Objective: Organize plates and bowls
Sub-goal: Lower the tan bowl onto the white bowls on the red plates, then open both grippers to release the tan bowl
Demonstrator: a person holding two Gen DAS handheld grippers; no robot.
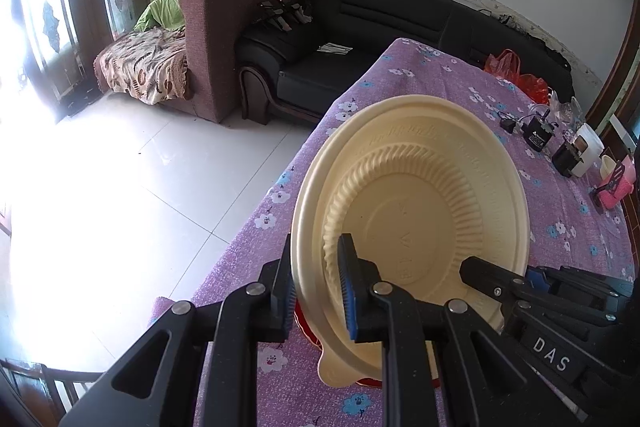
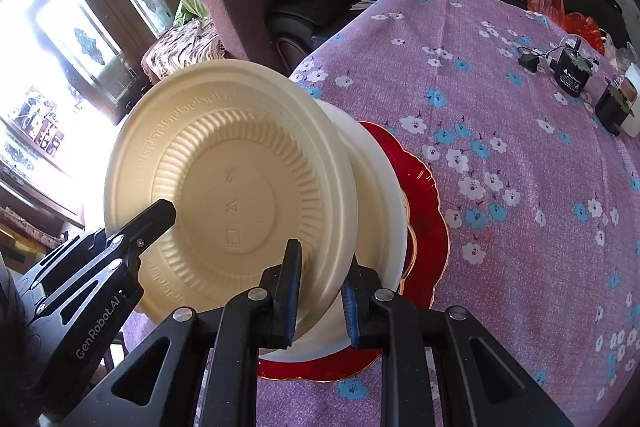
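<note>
The tabletop (image 2: 520,187), under a purple cloth with white and blue flowers, fills the view from six o'clock up to one o'clock; its far edge drops off toward a black sofa (image 1: 392,19) at twelve, and its left edge falls to bare white floor (image 1: 120,187) at nine. From the middle out to three o'clock the cloth lies open.

A cream plate (image 2: 224,187) is tilted almost on edge, its ribbed underside facing me. Behind it sits a white bowl (image 2: 380,195), mostly hidden by the plate, and under that a red plate (image 2: 424,199) with a scalloped rim, only its right and lower parts showing. Whether the cream plate touches the bowl is hard to make out.

The left gripper (image 1: 316,291) has its jaws clenched on the cream plate's rim at six o'clock of its own view. The right gripper (image 2: 320,291) is clamped on the rim too, one finger against the plate's underside, the other between plate and bowl.

At two o'clock, near the far corner, small black power adapters (image 2: 572,71) and orange bags (image 2: 560,7) are cut off and blurred.
</note>
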